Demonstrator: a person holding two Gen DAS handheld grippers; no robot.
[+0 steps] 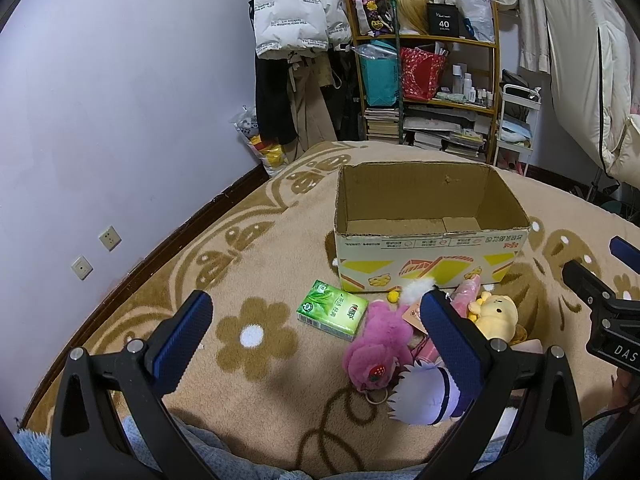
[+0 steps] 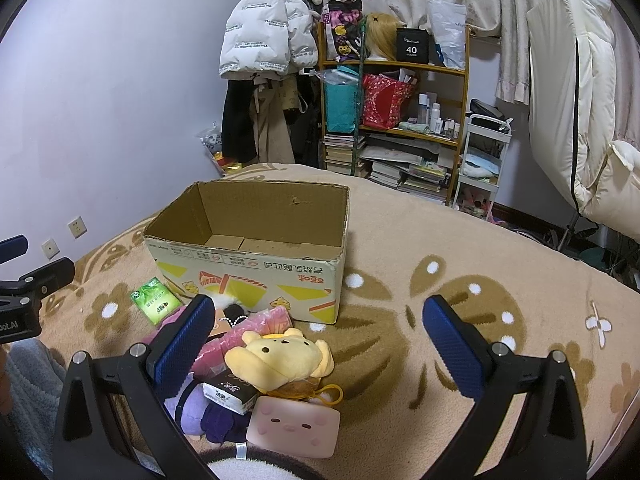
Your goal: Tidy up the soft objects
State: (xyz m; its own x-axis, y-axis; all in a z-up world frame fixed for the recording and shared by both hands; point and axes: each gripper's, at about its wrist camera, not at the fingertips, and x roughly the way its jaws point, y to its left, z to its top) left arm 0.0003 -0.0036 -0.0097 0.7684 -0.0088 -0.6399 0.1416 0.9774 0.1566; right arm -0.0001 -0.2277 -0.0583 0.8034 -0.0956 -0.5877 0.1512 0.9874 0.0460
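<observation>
A cardboard box [image 2: 256, 256] stands open-topped on a bed blanket [image 2: 420, 300], with nothing visible inside. In front of the box lies a cluster of soft items: a tissue pack [image 1: 332, 309] at the left, a plush animal [image 1: 378, 346] beside it, and a bear toy [image 2: 280, 358] to the right. A small tissue packet [image 2: 230, 396] rests against the bear toy's front, with a pig-faced cushion [image 2: 294, 426] nearest the camera and a doll [image 2: 200, 412] to its left. Behind the bed, a shelf unit [image 2: 400, 120] stands against the far wall, a hanging jacket [image 2: 260, 36] to its left and a cart [image 2: 482, 160] to its right.
</observation>
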